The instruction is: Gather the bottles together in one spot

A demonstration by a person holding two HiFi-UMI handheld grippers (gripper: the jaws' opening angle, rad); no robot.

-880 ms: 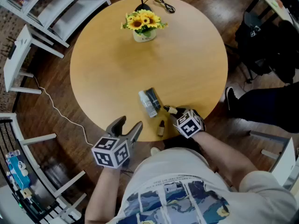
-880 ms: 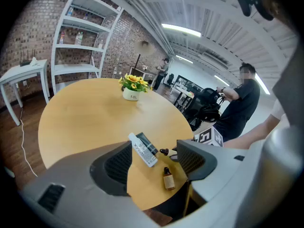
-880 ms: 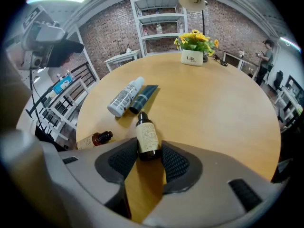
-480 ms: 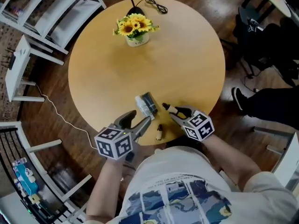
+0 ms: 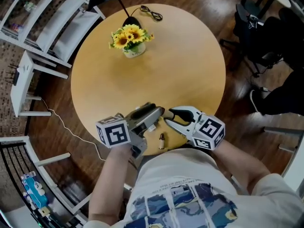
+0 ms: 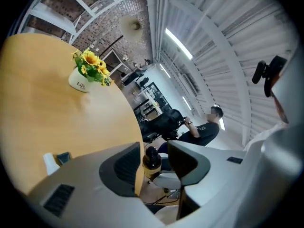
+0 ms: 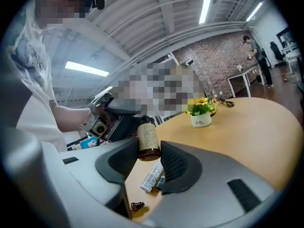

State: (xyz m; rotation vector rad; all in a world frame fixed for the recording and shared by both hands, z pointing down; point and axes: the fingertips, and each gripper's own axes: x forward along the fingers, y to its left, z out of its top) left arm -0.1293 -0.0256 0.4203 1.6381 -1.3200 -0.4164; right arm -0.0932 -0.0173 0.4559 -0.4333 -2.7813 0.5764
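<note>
Pinching the amber bottle (image 7: pixel 148 134) in our right gripper (image 7: pixel 150 159) over the near side of the table (image 5: pixel 190 70), we should hold it steady, because our left gripper (image 6: pixel 154 165) stands spread around its cap (image 6: pixel 151 152) without pressing, and then set it down beside the small brown bottle (image 5: pixel 161 139).

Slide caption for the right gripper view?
Right gripper grips a labelled amber bottle by its base over the wooden table, a white tube and small brown bottle lying below.
</note>
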